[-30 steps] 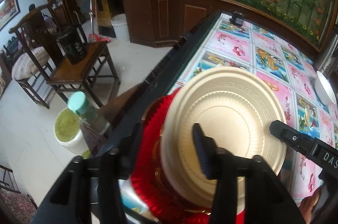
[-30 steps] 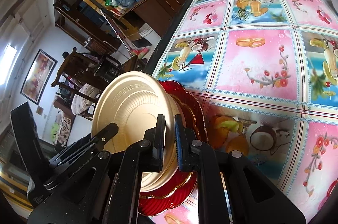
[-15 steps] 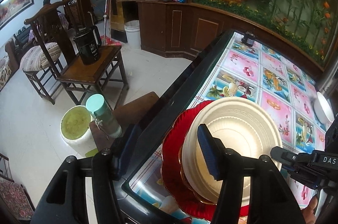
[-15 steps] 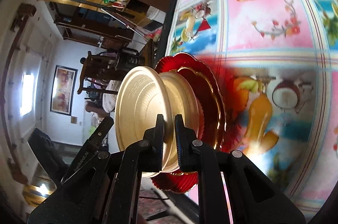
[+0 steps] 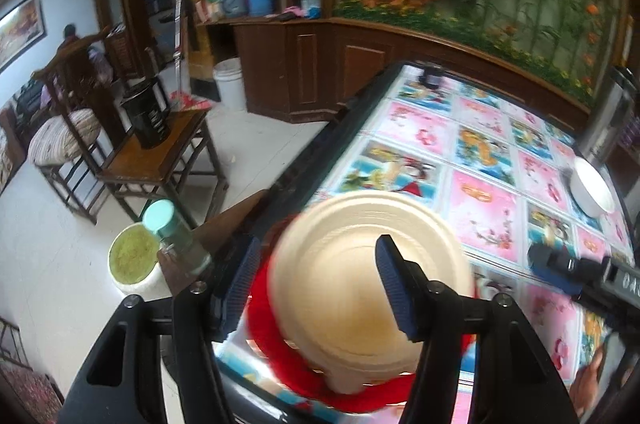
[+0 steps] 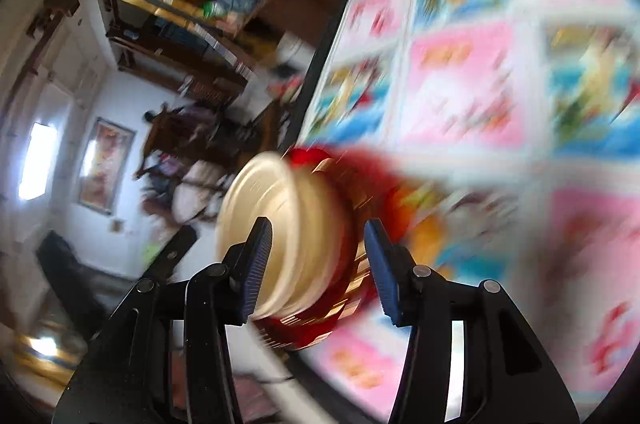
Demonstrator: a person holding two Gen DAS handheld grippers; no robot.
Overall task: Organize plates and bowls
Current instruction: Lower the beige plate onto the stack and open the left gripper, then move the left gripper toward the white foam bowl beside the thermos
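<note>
Left wrist view: the left gripper (image 5: 316, 288) stood released above the cream plate (image 5: 368, 288), stacked on the red plate (image 5: 264, 308) at the table's (image 5: 484, 224) near edge. A white bowl (image 5: 592, 190) far right remained unsorted.

Right wrist view, blurred: the right gripper (image 6: 320, 268), clenched on the cream plate's (image 6: 276, 220) rim a second earlier, had just opened and let go.
</note>
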